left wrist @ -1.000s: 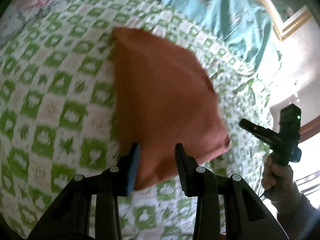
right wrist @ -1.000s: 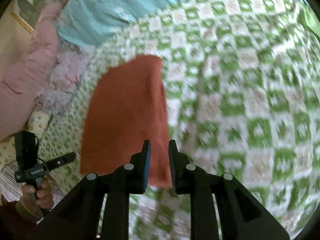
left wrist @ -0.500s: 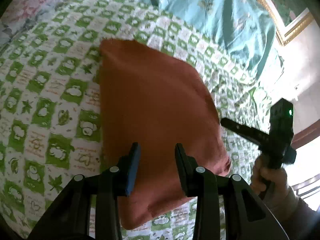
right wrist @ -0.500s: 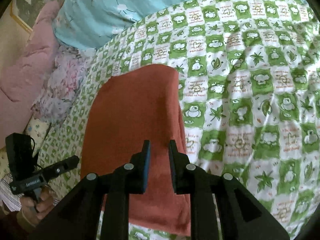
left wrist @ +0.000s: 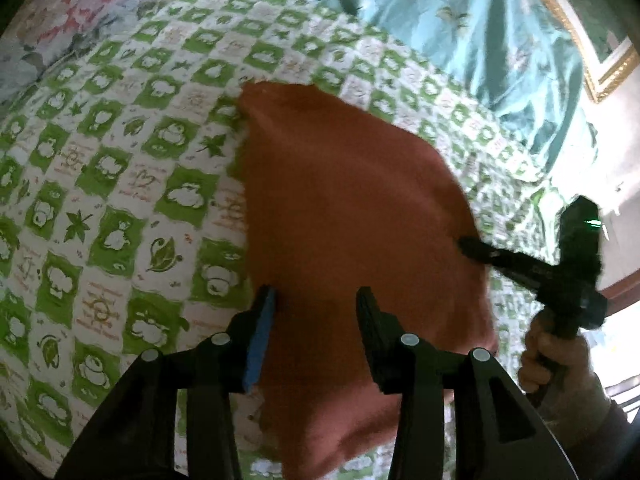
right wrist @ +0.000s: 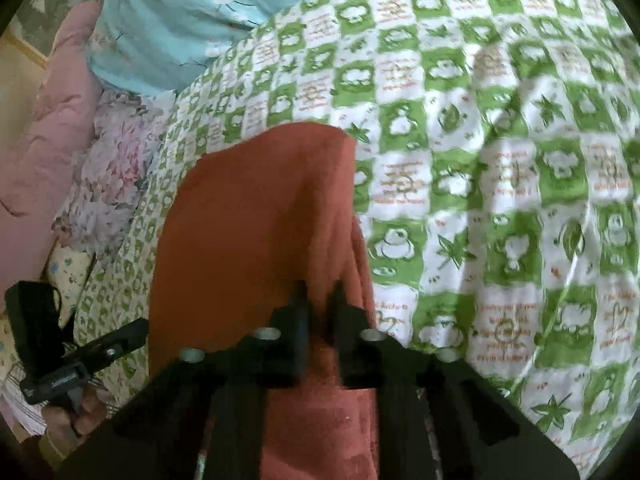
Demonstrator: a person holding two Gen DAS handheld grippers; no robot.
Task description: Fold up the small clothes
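A rust-red folded cloth (left wrist: 344,216) lies flat on the green-and-white checked bedspread (left wrist: 120,184); it also shows in the right wrist view (right wrist: 256,216). My left gripper (left wrist: 316,300) is open and empty, hovering over the cloth's near edge. My right gripper (right wrist: 320,300) hangs over the cloth's near right part with its jaws a narrow gap apart and nothing between them. In the left wrist view the right gripper (left wrist: 480,250) reaches toward the cloth's right edge. In the right wrist view the left gripper (right wrist: 132,330) sits at the cloth's left side.
A teal quilt (left wrist: 460,20) lies at the far end of the bed, also in the right wrist view (right wrist: 180,20). A pink cushion (right wrist: 44,168) and floral bedding (right wrist: 112,176) lie at the left. A gold picture frame (left wrist: 580,44) hangs on the wall.
Both grippers have moved closer and lower over the cloth. The right gripper has come in toward the cloth's right edge. The cloth lies as before.
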